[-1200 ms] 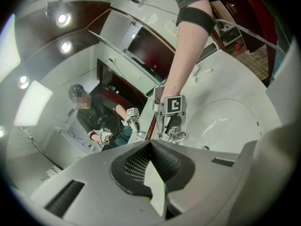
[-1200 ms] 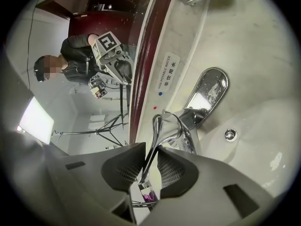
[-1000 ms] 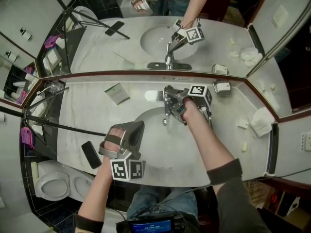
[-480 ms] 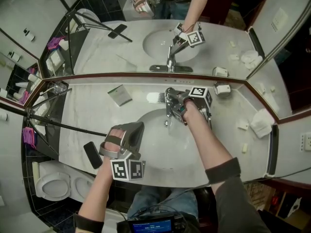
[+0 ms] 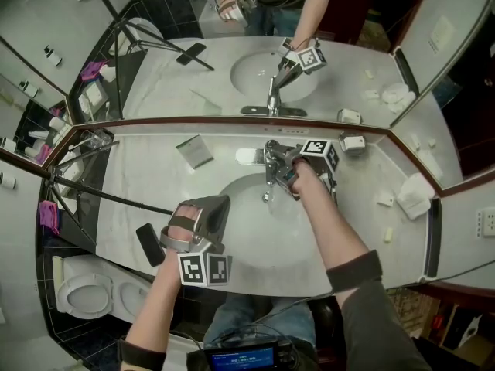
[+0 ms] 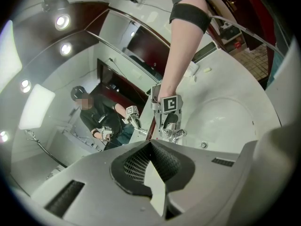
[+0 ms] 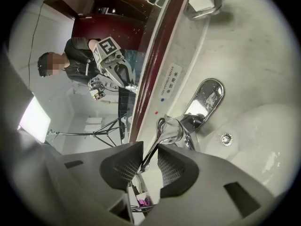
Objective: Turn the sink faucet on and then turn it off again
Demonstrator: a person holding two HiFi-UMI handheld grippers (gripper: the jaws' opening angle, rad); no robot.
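The chrome faucet [image 5: 270,163] stands at the back of the white sink basin [image 5: 255,234]. My right gripper [image 5: 285,170] is at the faucet's top. In the right gripper view the thin lever handle [image 7: 161,130] runs slantwise between the two pads of the right gripper [image 7: 149,161] and touches both, so it is shut on the handle. I see no stream from the spout [image 5: 266,195]. My left gripper [image 5: 220,205] hangs over the basin's front left, shut and empty. In the left gripper view the left gripper [image 6: 151,147] points toward the faucet [image 6: 171,133].
A black phone [image 5: 148,243] lies on the counter at the left. A grey packet [image 5: 194,151] and a soap bar [image 5: 246,155] lie behind the basin. A white box [image 5: 353,141] and a folded towel [image 5: 415,194] sit at the right. A tripod leg [image 5: 108,195] crosses the counter's left.
Neither gripper has visibly moved; only the head view has shifted a little.
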